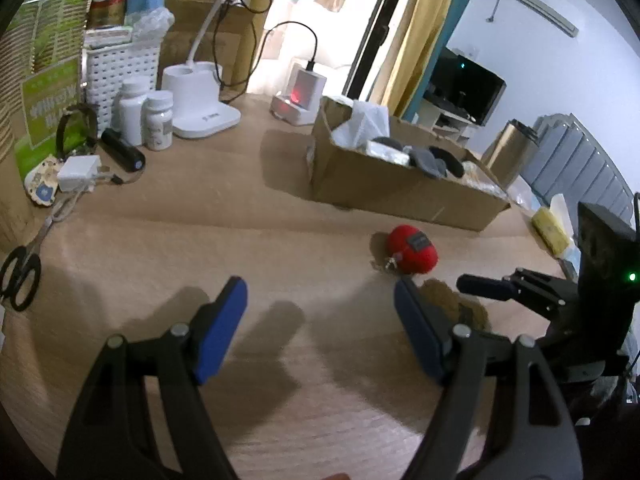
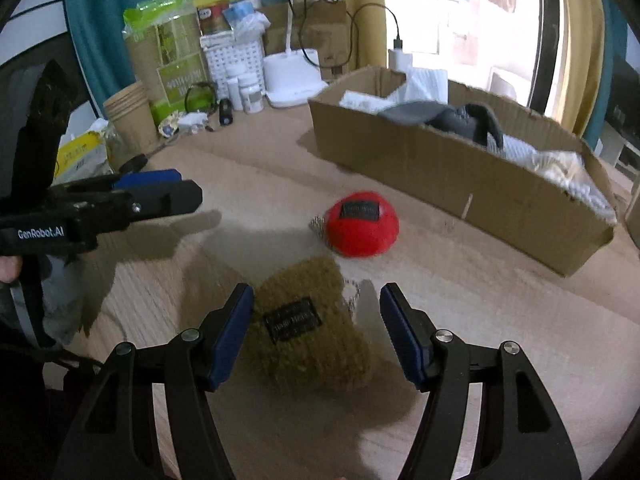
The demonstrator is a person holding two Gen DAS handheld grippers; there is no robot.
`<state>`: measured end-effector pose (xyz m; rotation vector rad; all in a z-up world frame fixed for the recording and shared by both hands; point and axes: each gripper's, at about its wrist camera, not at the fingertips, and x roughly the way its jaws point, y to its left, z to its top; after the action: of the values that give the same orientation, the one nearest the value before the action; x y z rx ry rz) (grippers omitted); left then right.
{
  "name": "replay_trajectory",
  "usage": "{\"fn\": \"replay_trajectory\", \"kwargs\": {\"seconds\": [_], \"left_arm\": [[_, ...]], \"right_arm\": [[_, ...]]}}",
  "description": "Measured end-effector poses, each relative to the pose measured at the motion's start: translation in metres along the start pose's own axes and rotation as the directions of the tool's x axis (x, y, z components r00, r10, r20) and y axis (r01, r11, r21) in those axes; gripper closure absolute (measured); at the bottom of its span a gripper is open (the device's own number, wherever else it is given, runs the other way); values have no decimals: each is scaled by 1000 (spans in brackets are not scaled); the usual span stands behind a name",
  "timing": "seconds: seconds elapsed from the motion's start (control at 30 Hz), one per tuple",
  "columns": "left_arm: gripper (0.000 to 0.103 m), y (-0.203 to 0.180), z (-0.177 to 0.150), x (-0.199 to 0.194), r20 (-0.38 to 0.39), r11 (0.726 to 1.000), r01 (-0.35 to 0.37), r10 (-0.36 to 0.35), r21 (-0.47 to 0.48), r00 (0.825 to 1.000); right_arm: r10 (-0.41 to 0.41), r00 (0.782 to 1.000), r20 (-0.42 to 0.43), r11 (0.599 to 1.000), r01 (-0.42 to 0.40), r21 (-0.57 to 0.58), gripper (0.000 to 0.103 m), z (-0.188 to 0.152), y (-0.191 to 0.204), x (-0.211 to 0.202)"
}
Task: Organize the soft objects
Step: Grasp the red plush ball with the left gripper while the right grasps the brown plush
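Right gripper (image 2: 316,332) spread wide around the olive knit pouch (image 2: 312,332); left gripper (image 1: 320,320) spread, empty. Pouch looks soft, light; pinch mid-body

red pouch (image 2: 362,230), olive knit pouch (image 2: 310,328)

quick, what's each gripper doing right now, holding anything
Left gripper: open, holding nothing, above bare table.
Right gripper: open, jaws astride the olive-brown knitted pouch, not closed on it.
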<state>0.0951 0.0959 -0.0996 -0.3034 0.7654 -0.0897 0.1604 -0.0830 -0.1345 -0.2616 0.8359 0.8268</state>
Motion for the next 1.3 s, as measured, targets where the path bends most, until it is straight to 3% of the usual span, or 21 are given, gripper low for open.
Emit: {"fn": "replay_trajectory", "kwargs": {"seconds": [0.23,0.43,0.7,0.93,1.13,1.3], "left_arm": [[26,-2,-1,7,-27,1000,5,-5,-1,1000],[26,-8,0,11,-35,1000,7,-6,9,999],[26,-16,2,17,-46,1000,19,-18,24,999],[26,-30,4,25,-53,998,22,-19,64,998],[26,-49,9,36,-58,993,34,-27,113,998],[26,-72,17,47,-55,979,46,-36,198,998]], "right_arm": [[20,1000,-12,1000,-20,-11,35,-7,-2,0],[27,999,-18,999,-27,-21,46,-6,-2,2],[-21,1000,6,999,21,-43,49,-9,-7,-5],[-52,999,15,998,51,27,49,-13,-35,-16],[-85,996,15,984,82,159,49,-16,-68,-23],[-119,993,3,972,116,207,49,-16,-85,-26]]}}
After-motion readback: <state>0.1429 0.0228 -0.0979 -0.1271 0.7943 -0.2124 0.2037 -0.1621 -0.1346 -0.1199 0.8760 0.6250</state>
